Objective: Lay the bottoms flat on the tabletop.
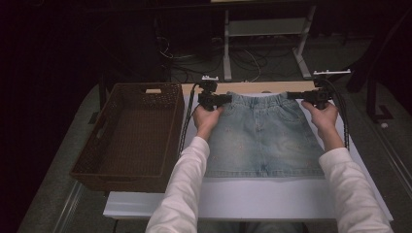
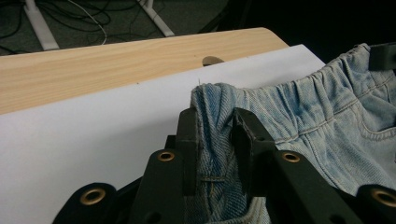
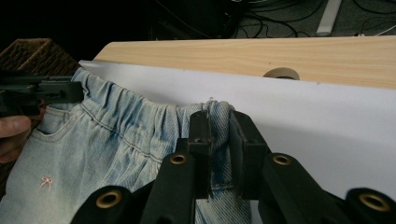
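Denim skirt (image 1: 262,133) waistband pinched by both tongs.

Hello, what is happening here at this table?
A person is handling a small light denim skirt that lies flat on a white sheet on the table. The left gripper is shut on the waistband's left corner and the right gripper is shut on its right corner, so the waistband stretches between them. A brown woven basket with nothing visible inside stands to the left of the skirt.

Lab/test room – dark, floor cables (image 1: 248,60), metal table legs (image 1: 226,48), white sheet (image 1: 243,199) over wood desk (image 2: 116,60).
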